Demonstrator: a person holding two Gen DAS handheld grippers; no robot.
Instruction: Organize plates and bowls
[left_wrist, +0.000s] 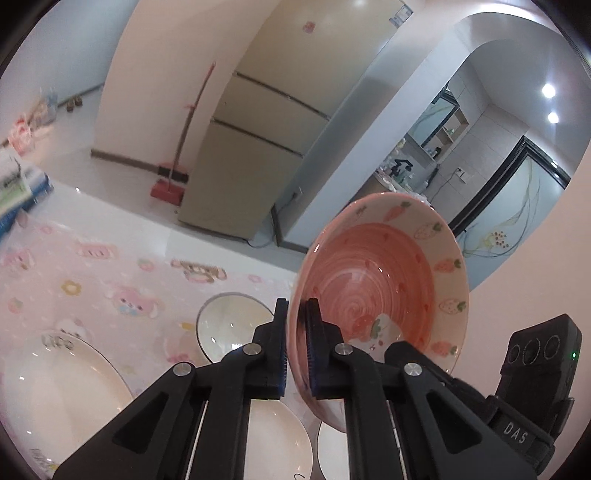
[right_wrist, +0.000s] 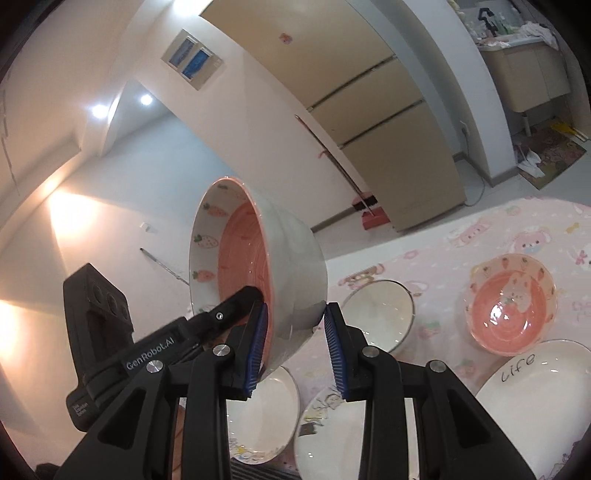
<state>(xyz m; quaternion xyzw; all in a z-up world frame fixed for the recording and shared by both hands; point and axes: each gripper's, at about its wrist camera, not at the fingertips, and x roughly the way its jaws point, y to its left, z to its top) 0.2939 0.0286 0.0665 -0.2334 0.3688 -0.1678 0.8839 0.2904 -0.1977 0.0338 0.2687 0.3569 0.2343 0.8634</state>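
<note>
A pink bowl (left_wrist: 384, 280) with carrot and strawberry prints hangs in the air, tipped on its side. My left gripper (left_wrist: 297, 306) is shut on its rim; in the right wrist view the same gripper (right_wrist: 247, 295) reaches that rim from the left. My right gripper (right_wrist: 295, 306) straddles the bowl's grey wall (right_wrist: 295, 258), one blue pad inside and the other against the outside. A second pink bowl (right_wrist: 511, 314) sits on the table. A gold-rimmed white bowl (right_wrist: 380, 314) and a white "life" plate (right_wrist: 535, 398) lie below.
The table wears a pink cartoon cloth (left_wrist: 110, 266). Two more white plates (right_wrist: 258, 417) (right_wrist: 332, 435) lie under the grippers. Boxes (left_wrist: 14, 188) stand at the table's far left. Beyond the table are a beige fridge (left_wrist: 258, 147) and a red broom with dustpan (left_wrist: 166, 188).
</note>
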